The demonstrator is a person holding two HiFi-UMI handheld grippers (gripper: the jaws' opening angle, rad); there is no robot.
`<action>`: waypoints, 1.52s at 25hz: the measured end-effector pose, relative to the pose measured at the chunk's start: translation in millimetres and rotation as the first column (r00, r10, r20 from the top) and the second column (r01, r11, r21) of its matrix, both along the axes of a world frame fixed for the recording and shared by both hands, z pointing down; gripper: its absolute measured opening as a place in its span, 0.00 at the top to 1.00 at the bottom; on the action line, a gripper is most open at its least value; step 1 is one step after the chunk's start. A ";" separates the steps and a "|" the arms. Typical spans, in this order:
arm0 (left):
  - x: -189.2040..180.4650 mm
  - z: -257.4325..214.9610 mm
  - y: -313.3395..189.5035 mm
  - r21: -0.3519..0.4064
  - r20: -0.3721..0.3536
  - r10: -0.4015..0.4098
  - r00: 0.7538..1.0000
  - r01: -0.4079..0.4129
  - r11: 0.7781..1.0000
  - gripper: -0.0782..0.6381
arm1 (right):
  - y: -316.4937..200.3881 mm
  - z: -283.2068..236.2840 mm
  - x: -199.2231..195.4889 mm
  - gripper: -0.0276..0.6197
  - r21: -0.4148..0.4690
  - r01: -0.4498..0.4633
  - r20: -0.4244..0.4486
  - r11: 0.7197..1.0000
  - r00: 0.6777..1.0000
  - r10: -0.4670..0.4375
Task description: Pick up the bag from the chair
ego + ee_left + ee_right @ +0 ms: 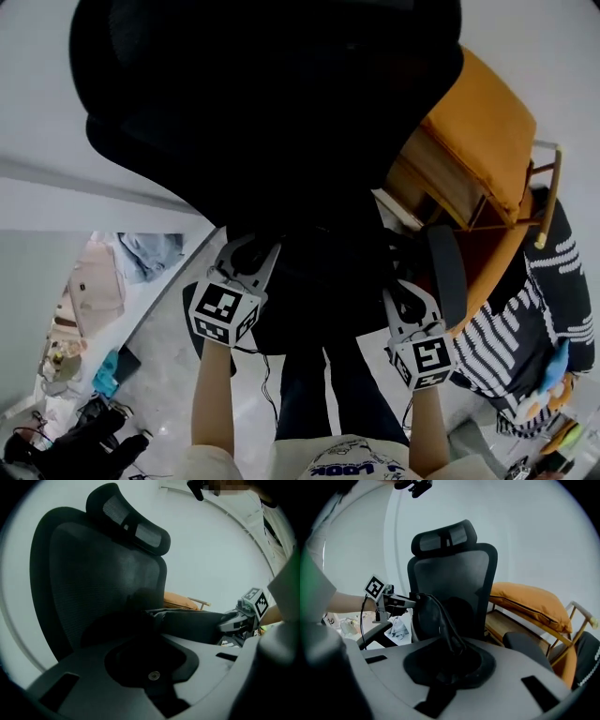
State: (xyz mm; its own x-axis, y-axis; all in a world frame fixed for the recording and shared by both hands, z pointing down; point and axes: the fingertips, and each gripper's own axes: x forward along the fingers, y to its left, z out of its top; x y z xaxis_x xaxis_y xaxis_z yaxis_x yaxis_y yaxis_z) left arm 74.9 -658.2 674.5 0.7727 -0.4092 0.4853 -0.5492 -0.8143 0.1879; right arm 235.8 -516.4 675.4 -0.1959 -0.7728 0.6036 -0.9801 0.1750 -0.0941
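Bag (pixel 424 620): black, upright on the chair (pixel 454 569) seat against its backrest, between both grippers.
Left gripper (pixel 410 603): seems clamped on the bag's top edge, probably steadying it.
Right gripper (pixel 224 623): jaws closed on the strap (pixel 445 625), likely for lifting.

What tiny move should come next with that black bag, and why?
Likely lift both grippers gently together: the thin black strap of the black soft bag runs into the right gripper, and the left gripper touches the bag before the black mesh office chair.
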 end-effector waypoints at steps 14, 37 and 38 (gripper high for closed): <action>-44.9 -206.3 17.9 0.203 -0.044 -0.058 0.997 0.066 0.977 0.81 | -16.8 -188.5 -21.8 0.86 0.221 0.067 -0.031 0.973 0.998 -0.062; -81.2 -381.9 67.6 0.353 -0.127 -0.238 0.963 0.268 0.896 0.81 | -10.5 -362.5 -37.8 0.86 0.416 0.184 -0.093 0.891 0.983 -0.159; -82.5 -384.7 68.4 0.359 -0.128 -0.240 0.962 0.271 0.893 0.82 | -11.5 -365.1 -38.7 0.86 0.419 0.190 -0.097 0.888 0.982 -0.164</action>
State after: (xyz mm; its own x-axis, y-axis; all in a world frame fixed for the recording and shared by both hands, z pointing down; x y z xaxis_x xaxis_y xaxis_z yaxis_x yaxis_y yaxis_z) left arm -7.7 -589.9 289.9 0.6462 -0.7355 0.2035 -0.7437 -0.6667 -0.0482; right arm 197.1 -527.9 310.3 -0.3286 -0.9135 0.2400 -0.9305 0.3567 0.0835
